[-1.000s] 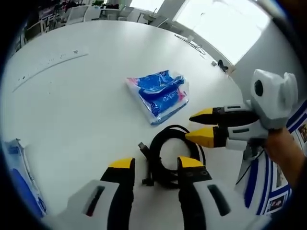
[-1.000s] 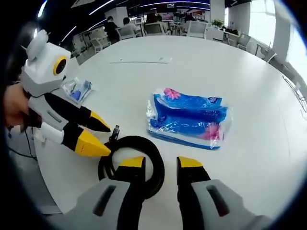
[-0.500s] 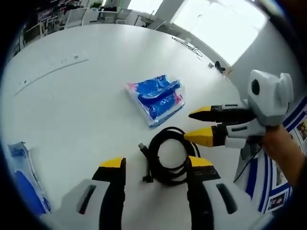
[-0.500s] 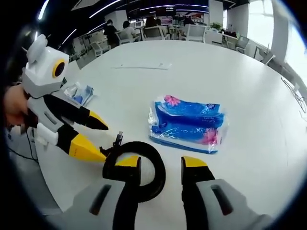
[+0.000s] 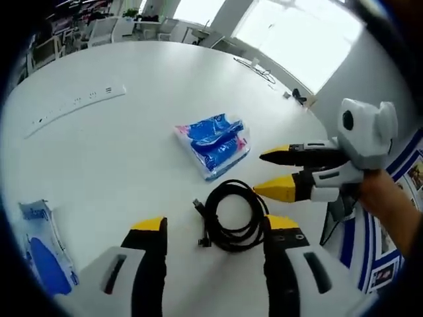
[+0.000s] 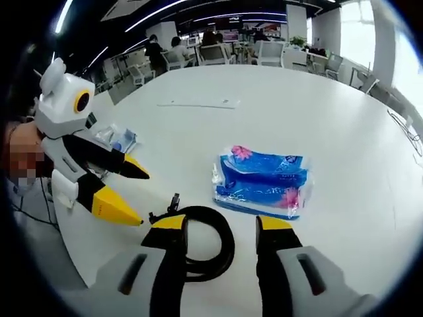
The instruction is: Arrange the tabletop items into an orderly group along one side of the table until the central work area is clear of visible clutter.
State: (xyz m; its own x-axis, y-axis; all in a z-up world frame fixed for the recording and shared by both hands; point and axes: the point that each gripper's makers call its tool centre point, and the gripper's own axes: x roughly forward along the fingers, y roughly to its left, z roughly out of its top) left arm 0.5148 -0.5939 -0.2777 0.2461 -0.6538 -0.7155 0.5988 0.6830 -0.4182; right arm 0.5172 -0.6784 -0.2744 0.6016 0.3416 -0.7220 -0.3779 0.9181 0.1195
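A coiled black cable (image 5: 232, 214) lies on the white round table (image 5: 112, 145), just beyond my left gripper (image 5: 215, 226), which is open and empty. Beyond the coil lies a blue plastic pack of tissues (image 5: 213, 137). My right gripper (image 5: 272, 172) comes in from the right, open, its yellow tips just right of the coil. In the right gripper view the cable (image 6: 205, 239) sits between and under the open jaws of my right gripper (image 6: 221, 224), the tissue pack (image 6: 262, 183) lies ahead, and the left gripper (image 6: 137, 198) points in from the left, open.
A blue-and-white packet (image 5: 41, 247) lies at the near left of the table, seen as a small packet (image 6: 117, 139) behind the left gripper. A long white strip (image 5: 76, 104) lies far across the table. Chairs and people sit beyond the far edge.
Both grippers have drawn back a little from the cable and their jaws have spread slightly wider. The cable and tissue pack have stayed in place.
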